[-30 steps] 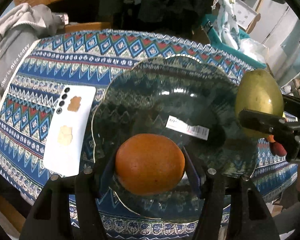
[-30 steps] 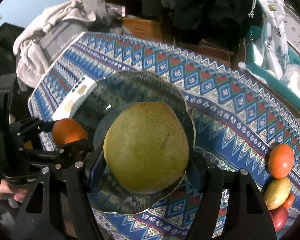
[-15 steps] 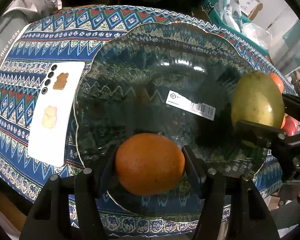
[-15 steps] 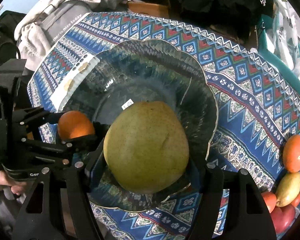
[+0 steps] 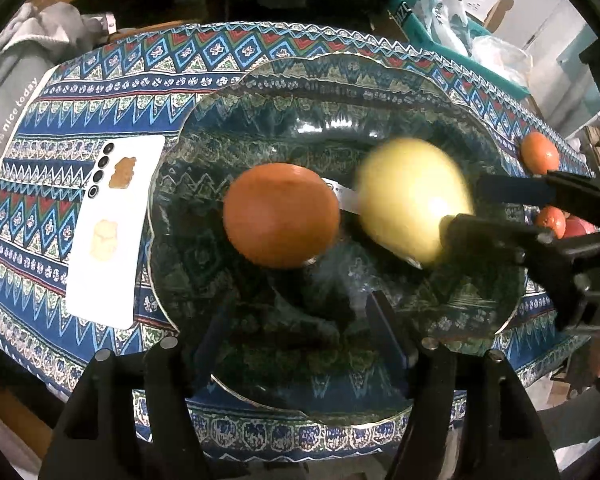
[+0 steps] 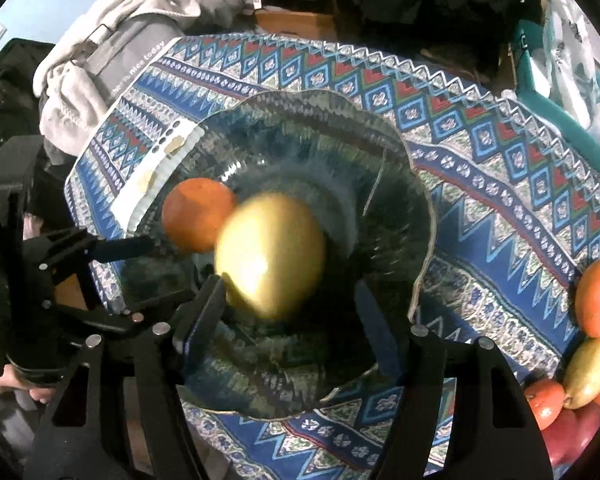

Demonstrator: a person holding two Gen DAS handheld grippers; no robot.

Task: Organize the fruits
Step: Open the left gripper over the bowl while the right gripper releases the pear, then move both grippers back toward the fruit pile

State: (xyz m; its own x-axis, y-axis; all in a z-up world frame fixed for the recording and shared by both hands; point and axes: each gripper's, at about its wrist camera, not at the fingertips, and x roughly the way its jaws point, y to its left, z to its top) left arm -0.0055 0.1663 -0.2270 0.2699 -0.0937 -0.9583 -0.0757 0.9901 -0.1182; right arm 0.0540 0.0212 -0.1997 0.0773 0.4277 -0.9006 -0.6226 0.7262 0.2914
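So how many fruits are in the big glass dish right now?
2. An orange and a blurred yellow-green pear are side by side near the middle of the dish. Other fruits lie outside on the cloth, some cut off from view.

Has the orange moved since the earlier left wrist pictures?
Yes. The orange has left the left gripper's fingers and lies farther in on the glass plate, beside its barcode label.

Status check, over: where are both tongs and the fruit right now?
Left tongs opening, empty. Right tongs closing, empty. Orange and blurred pear lie in the glass dish. Nothing in the way.
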